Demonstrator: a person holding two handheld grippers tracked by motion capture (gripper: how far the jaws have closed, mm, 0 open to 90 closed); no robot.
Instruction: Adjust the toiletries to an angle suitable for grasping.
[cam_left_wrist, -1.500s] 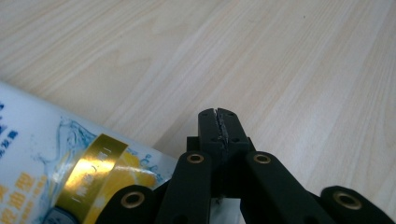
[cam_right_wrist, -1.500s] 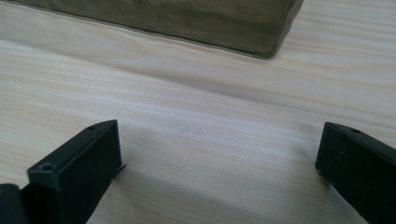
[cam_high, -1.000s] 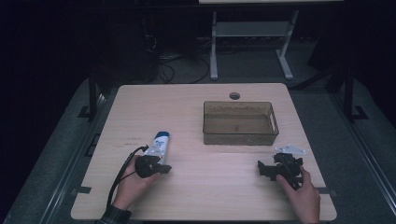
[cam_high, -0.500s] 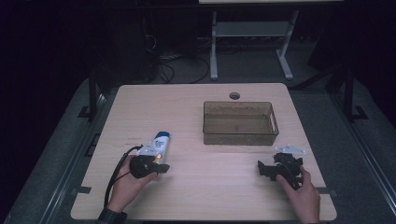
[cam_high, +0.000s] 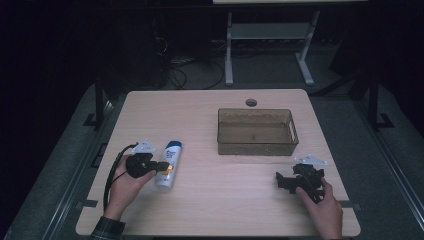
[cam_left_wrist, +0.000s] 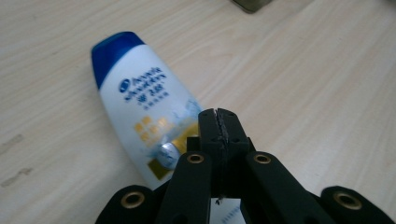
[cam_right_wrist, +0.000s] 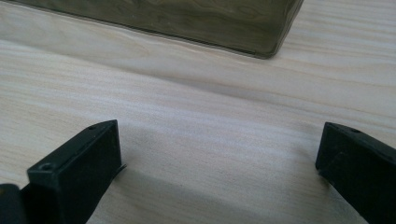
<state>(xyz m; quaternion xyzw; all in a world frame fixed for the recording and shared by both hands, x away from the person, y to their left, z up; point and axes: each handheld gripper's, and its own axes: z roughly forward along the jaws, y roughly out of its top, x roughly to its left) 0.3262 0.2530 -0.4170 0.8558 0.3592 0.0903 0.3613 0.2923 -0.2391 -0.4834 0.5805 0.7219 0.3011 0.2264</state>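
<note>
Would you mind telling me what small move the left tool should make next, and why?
Probably open its jaws first. The left tool hangs over the lower part of the shampoo bottle, which lies flat on the table, but its jaws are pressed together with nothing between them. They would need to spread wider than the bottle before coming down around it.

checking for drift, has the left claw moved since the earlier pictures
Yes. The left claw has shifted right toward the brown bin and now sits over the shampoo bottle.

Glossy plastic bottle (cam_left_wrist: 140, 112), matt pale wood-grain table (cam_high: 210, 200), smoky, seemingly plastic bin (cam_high: 257, 145)
</note>
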